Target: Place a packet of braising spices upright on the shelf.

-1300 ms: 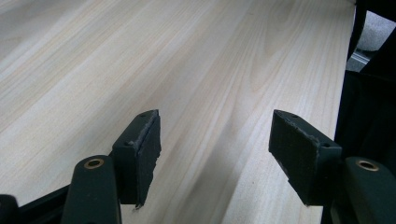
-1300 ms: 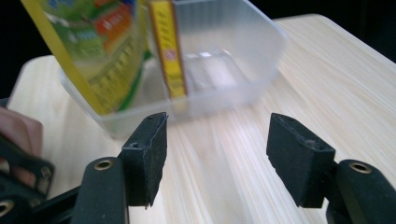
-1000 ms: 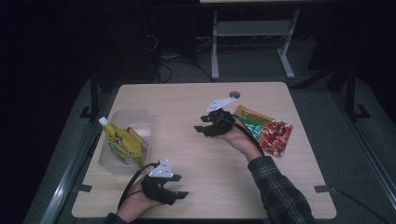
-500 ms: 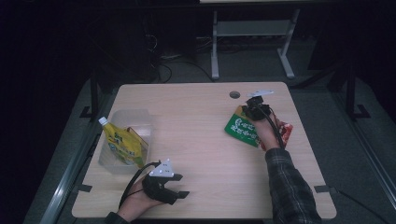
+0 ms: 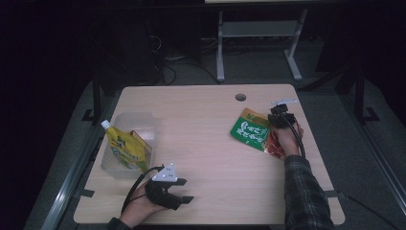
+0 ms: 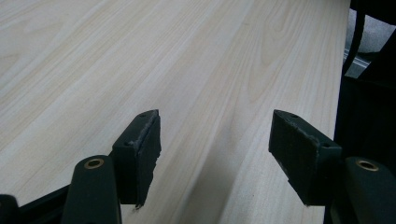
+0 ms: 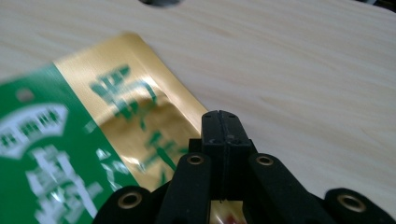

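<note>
Our right gripper (image 7: pixel 223 122) crossed to the table's (image 5: pixel 201 110) right edge, jaws now together on the green packet's (image 5: pixel 250 131) corner; we lift gently.

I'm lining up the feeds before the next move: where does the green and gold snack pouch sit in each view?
High view: green and gold pouch lies right of centre on the table, just left of the right gripper.
Left gripper view: bare tabletop between its open jaws, no pouch there.
Right gripper view: the pouch covers the left half, beside the closed jaws.
Shared landmark: the round cable hole, at the top edge in the right gripper view.
</note>
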`<action>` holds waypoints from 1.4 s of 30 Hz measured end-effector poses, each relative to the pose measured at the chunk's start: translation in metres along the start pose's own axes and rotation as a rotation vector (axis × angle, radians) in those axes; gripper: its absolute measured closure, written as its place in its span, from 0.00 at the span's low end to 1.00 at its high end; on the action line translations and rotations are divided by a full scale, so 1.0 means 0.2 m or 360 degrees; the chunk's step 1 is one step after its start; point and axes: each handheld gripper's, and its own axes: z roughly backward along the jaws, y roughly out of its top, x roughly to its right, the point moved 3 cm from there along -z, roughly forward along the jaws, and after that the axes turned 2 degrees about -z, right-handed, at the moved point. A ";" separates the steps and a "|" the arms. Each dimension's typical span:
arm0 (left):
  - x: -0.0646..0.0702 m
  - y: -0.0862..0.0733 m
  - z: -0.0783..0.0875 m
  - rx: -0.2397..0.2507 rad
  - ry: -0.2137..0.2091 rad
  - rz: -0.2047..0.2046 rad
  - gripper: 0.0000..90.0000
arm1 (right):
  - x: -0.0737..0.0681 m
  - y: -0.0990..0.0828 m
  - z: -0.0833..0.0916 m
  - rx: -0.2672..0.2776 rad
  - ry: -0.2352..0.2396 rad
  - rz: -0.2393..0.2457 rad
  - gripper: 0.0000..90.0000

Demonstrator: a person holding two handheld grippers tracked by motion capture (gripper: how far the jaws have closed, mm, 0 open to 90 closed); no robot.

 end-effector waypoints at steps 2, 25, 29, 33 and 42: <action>0.00 0.00 0.00 -0.0008 -0.0001 0.0006 0.37 | 0.04 -0.04 0.01 -0.0023 0.0016 0.0004 1.00; 0.00 0.00 -0.01 -0.0029 0.0013 -0.0015 0.38 | -0.03 -0.19 0.16 -0.0048 0.0233 0.0152 1.00; 0.00 0.00 -0.01 -0.0028 0.0014 -0.0010 0.38 | 0.00 -0.23 0.23 -0.0090 0.0202 0.0223 0.99; 0.01 0.00 -0.01 -0.0032 0.0014 -0.0010 0.38 | 0.03 -0.28 0.29 -0.0120 0.0200 0.0257 1.00; 0.01 0.00 -0.02 -0.0042 0.0013 -0.0015 0.38 | -0.09 -0.38 0.41 -0.0184 0.0314 0.0435 1.00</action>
